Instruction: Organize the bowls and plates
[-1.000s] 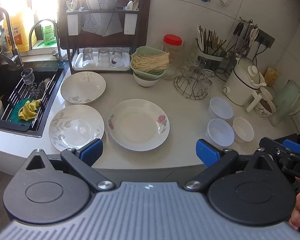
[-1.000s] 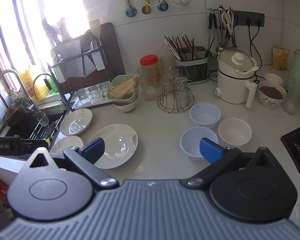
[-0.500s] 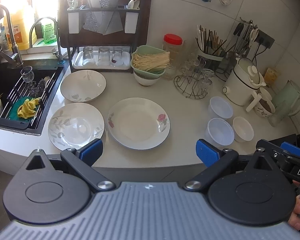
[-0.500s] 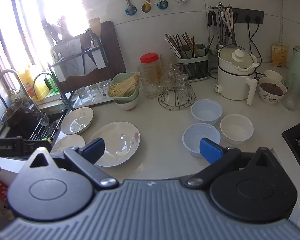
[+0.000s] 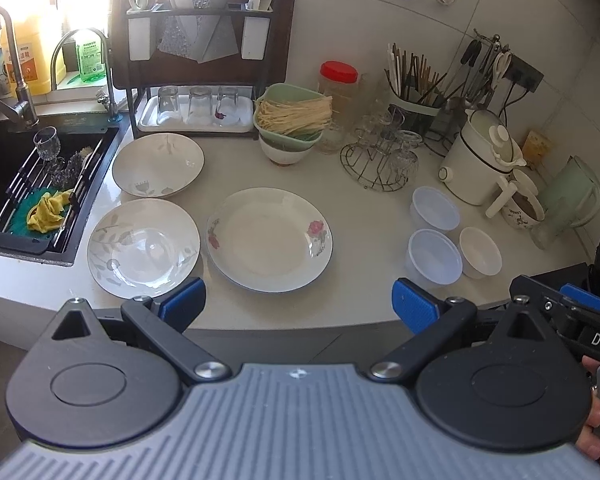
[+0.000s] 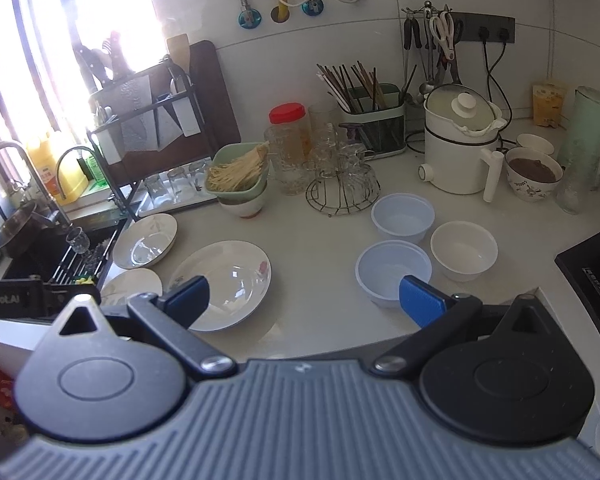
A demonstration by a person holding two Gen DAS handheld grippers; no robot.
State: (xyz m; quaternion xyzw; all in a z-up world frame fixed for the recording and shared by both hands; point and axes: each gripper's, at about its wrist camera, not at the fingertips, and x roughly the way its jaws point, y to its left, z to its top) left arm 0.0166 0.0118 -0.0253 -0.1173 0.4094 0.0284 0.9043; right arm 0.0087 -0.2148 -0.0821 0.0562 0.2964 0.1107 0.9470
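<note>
Three white plates lie on the counter: a flower-printed plate (image 5: 269, 239) (image 6: 225, 283) in the middle, a leaf-patterned plate (image 5: 144, 247) at front left, and another plate (image 5: 158, 165) (image 6: 145, 241) behind it. At the right stand two translucent plastic bowls (image 5: 434, 257) (image 5: 434, 209) (image 6: 393, 272) (image 6: 403, 215) and a small white bowl (image 5: 481, 252) (image 6: 464, 250). My left gripper (image 5: 298, 305) hovers open over the counter's front edge, empty. My right gripper (image 6: 303, 295) is open too, empty, just short of the near plastic bowl.
A sink (image 5: 28, 184) with a rack, glass and yellow cloth lies at the left. Behind stand a dish rack (image 5: 204, 60), a green colander of noodles (image 5: 292, 116), a red-lidded jar (image 5: 338, 84), a glass holder (image 5: 380, 160), chopsticks, a white cooker (image 5: 480, 160) and a filled bowl (image 6: 533, 173).
Both grippers have drifted slightly forward toward the counter, staying open. No dish has moved.
</note>
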